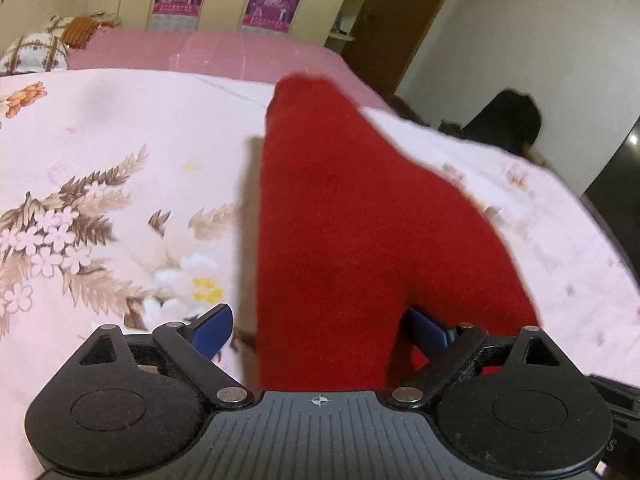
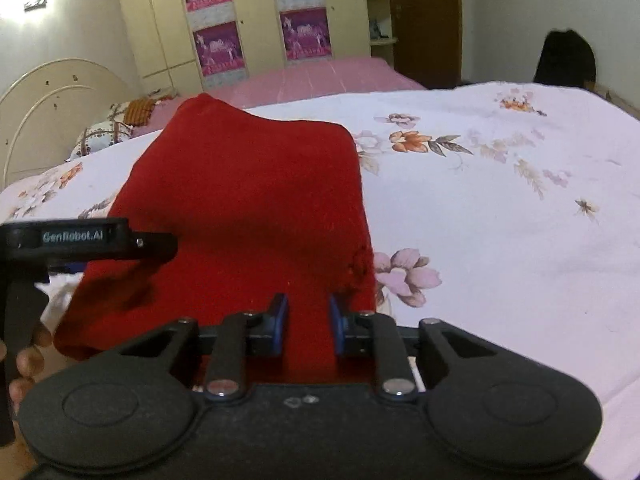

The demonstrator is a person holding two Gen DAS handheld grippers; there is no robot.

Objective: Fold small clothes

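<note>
A small red garment (image 1: 344, 216) stretches away from my left gripper (image 1: 320, 332) over the floral bedsheet (image 1: 100, 208). The left gripper's blue fingers stand wide apart, with the cloth's near end lying between them, so it is open. In the right wrist view the same red garment (image 2: 248, 200) runs forward from my right gripper (image 2: 308, 320), whose blue pads are close together on the cloth's near edge. The left gripper's black body (image 2: 80, 240) sits at the garment's left side there.
The white floral sheet (image 2: 500, 220) covers a wide bed. A pink bed (image 2: 320, 76) and pillows (image 2: 104, 136) lie behind. Wardrobes with purple posters (image 2: 256, 20) and a brown door (image 2: 424, 20) stand at the back. A dark chair (image 2: 568, 60) is at right.
</note>
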